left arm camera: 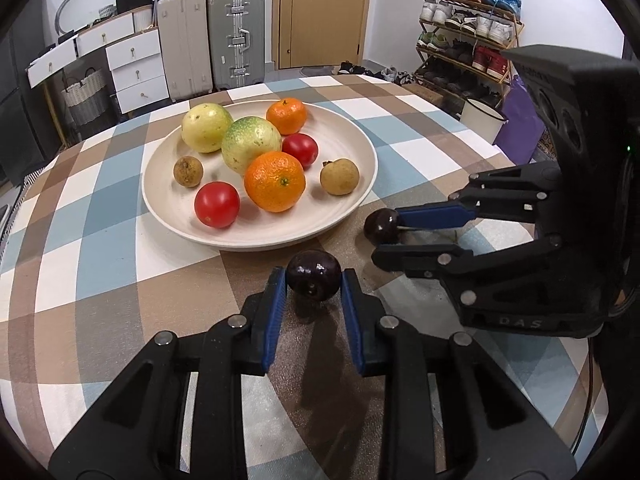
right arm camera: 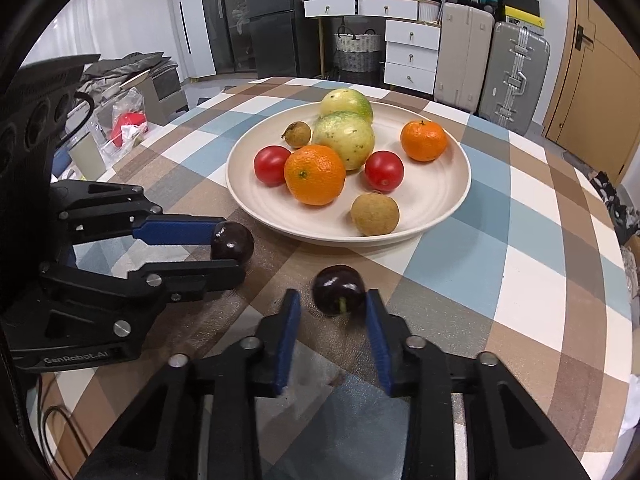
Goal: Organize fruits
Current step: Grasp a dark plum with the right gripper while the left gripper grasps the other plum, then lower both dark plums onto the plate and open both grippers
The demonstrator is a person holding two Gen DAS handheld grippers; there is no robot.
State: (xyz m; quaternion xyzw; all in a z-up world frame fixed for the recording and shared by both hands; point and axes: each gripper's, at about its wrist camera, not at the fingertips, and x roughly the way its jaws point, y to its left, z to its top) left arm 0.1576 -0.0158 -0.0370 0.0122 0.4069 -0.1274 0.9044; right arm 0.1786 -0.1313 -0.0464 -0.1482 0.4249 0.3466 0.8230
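Observation:
A cream plate (left arm camera: 360, 152) (right arm camera: 448, 192) on the checked table holds two oranges, two red tomatoes, two green-yellow guavas and two brown longans. Two dark cherries lie on the cloth in front of it. My left gripper (left arm camera: 314, 280) (right arm camera: 236, 248) stands around one dark cherry (left arm camera: 314, 276) (right arm camera: 232, 244); its pads touch or nearly touch it on both sides. My right gripper (right arm camera: 333, 300) (left arm camera: 384, 234) brackets the other dark cherry (right arm camera: 339, 290) (left arm camera: 382, 226); the right pad touches it, and a gap shows on the left.
The checked tablecloth (left arm camera: 120, 240) covers a round table. Suitcases (left arm camera: 236, 36), white drawers (left arm camera: 136, 68) and a shoe rack (left arm camera: 468, 32) stand behind it. Bags and clutter (right arm camera: 124, 124) lie beside the table's left edge.

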